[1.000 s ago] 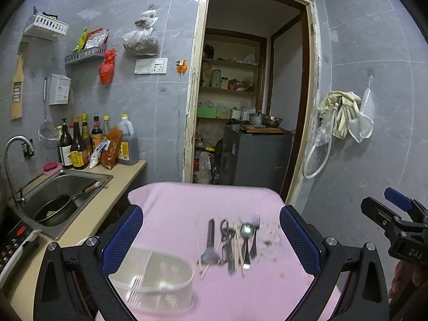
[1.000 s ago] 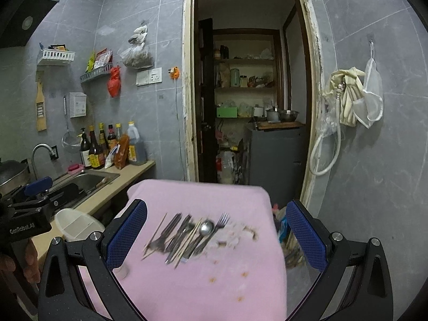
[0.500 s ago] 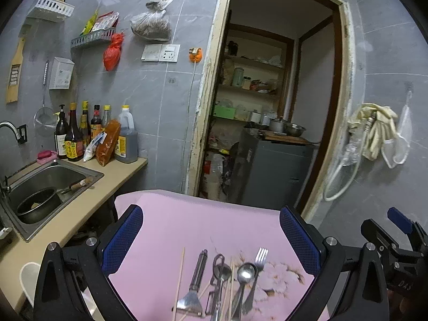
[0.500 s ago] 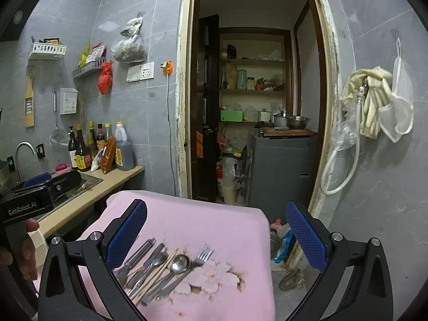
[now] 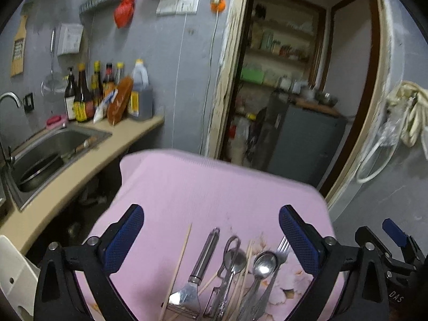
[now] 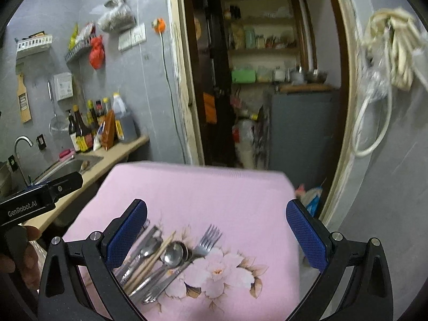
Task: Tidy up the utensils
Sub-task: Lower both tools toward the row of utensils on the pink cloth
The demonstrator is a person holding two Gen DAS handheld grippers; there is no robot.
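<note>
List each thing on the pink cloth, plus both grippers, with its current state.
Left gripper: open, holding nothing.
Right gripper: open, holding nothing.
Fork: lying flat on the cloth, loose.
Spoon: lying flat, bowl up.
Scissors: closed, lying flat.
Peeler: lying flat beside the scissors.
Chopstick: lying loose, left of the pile.

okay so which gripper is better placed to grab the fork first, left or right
Probably the right. The fork lies at the right edge of the utensil pile, inside the open right gripper. In the left gripper view, a blue finger pad partly hides it.
</note>
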